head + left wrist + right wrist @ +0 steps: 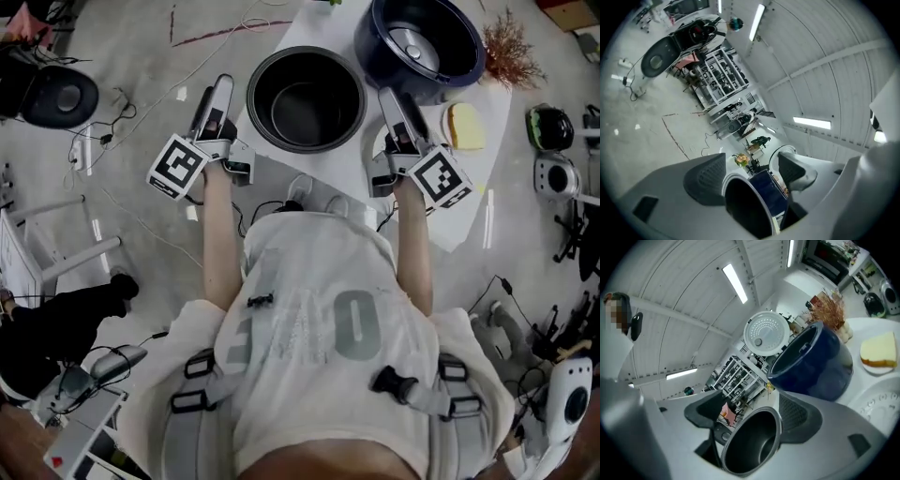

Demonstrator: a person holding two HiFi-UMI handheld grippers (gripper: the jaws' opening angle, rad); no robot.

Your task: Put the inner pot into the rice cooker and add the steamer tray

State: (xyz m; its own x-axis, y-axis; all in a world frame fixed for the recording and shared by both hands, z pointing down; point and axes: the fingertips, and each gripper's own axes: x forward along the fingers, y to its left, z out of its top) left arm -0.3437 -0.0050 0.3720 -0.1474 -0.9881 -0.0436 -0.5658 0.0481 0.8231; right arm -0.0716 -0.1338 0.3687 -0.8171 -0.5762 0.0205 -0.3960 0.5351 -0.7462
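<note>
The dark inner pot [305, 98] stands upright near the white table's [281, 173] left edge, between my two grippers. Behind it to the right is the navy rice cooker [419, 42], with its lid up and its white perforated inner plate [764, 333] showing. My left gripper [217, 86] sits just left of the pot and my right gripper [389, 97] just right of it. Both stand open, and each gripper view shows the pot [745, 211] [750, 446] low between the spread jaws. A white tray with small holes [876, 401] lies under the right gripper.
A yellow slab on a white plate [466, 125] and a dried plant [511, 47] sit right of the cooker. Cables, a black round appliance [58, 94] and other devices [548, 127] crowd the floor around the table.
</note>
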